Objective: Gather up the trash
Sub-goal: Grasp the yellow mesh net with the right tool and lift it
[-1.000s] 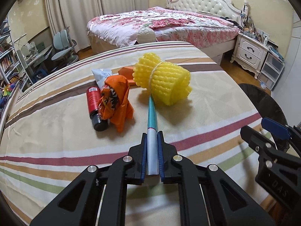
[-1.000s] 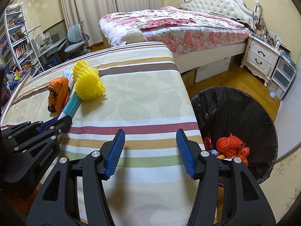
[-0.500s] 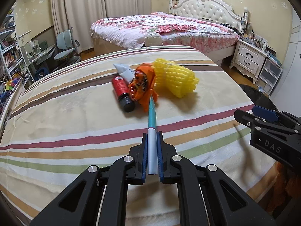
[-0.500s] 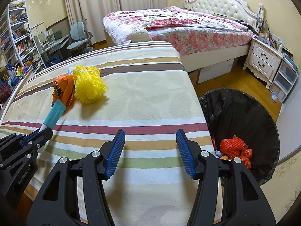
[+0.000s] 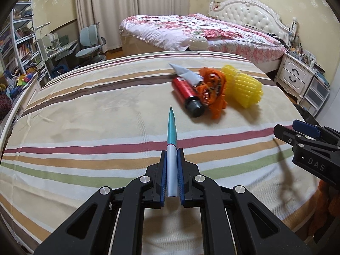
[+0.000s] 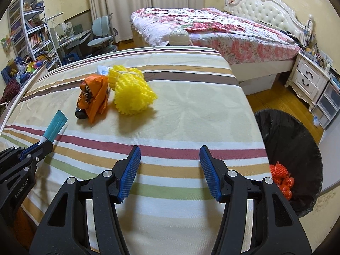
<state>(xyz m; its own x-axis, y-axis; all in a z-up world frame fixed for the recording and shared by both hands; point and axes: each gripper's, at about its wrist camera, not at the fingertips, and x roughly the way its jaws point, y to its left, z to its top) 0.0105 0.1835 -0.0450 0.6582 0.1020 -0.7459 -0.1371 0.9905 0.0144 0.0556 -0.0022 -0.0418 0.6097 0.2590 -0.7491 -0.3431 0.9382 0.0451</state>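
My left gripper (image 5: 171, 159) is shut on a flat teal-and-white tube (image 5: 171, 131), held above the striped table; it also shows in the right wrist view (image 6: 55, 127). On the table lie a red bottle with a black cap (image 5: 187, 93), an orange wrapper (image 5: 212, 87), a grey-white tube (image 5: 187, 74) and a yellow foam net (image 5: 242, 87). My right gripper (image 6: 170, 167) is open and empty above the table's near right part. The black-lined trash bin (image 6: 284, 136) stands on the floor to the right, with orange trash (image 6: 280, 178) inside.
The striped tablecloth (image 6: 191, 110) covers the table, whose right edge borders the bin. A floral bed (image 6: 212, 27), a white nightstand (image 6: 308, 78), a desk with chairs (image 6: 102, 36) and bookshelves (image 6: 27, 34) stand beyond.
My left gripper has drawn back and to the left with the tube, away from the trash pile. The right gripper has stayed open and nearly still.
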